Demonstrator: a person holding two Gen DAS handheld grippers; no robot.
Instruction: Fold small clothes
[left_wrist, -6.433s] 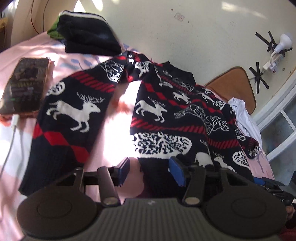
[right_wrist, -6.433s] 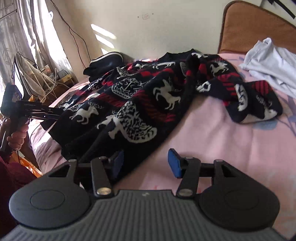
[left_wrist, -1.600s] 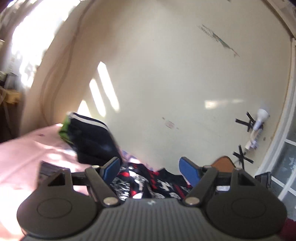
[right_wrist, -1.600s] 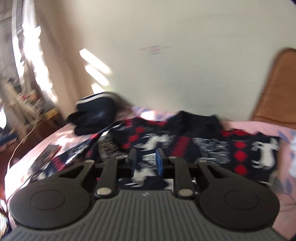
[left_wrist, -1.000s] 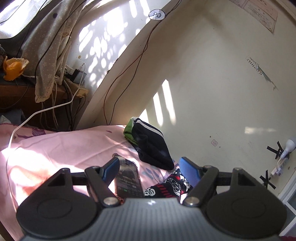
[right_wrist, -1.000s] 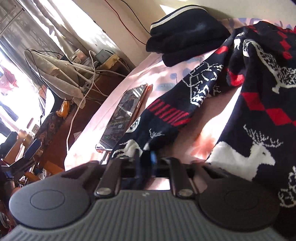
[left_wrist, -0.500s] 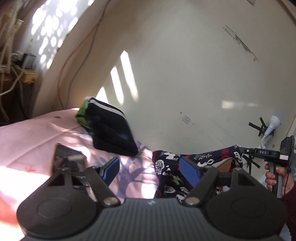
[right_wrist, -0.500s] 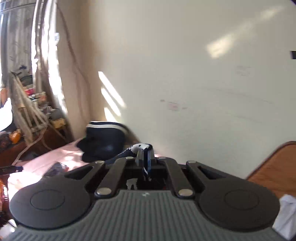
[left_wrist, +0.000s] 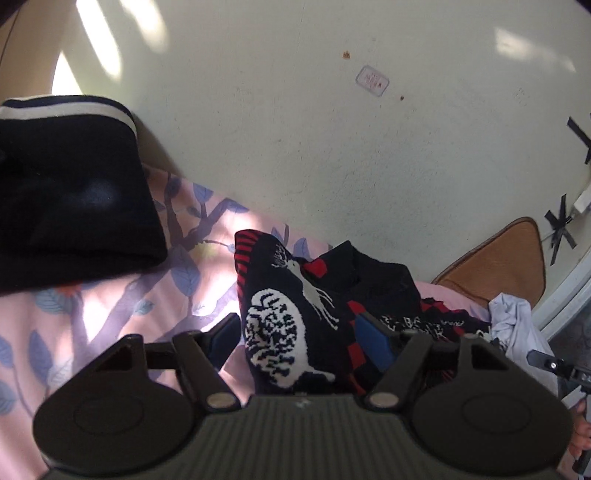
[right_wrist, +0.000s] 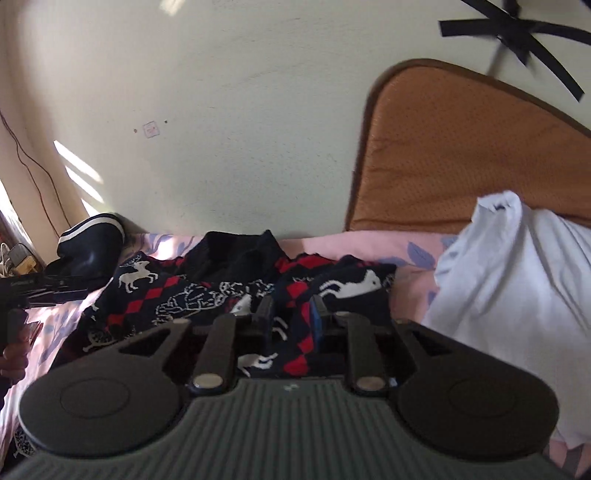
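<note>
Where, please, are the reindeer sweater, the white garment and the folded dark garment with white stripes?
reindeer sweater (left_wrist: 280, 332), left wrist view, white patterned patch
white garment (right_wrist: 509, 280), right wrist view, middle of cloth
folded dark garment (left_wrist: 70, 206), left wrist view, dark body

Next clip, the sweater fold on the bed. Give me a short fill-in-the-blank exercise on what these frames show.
1. The patterned sweater shows white ____ on black and red knit.
2. The crumpled garment at the right in the right wrist view is ____ in colour.
3. The folded dark garment by the wall has a ____ stripe along its top edge.
4. The sweater lies on a ____ bedsheet printed with blue leaves.

Missing words: reindeer; white; white; pink
</note>
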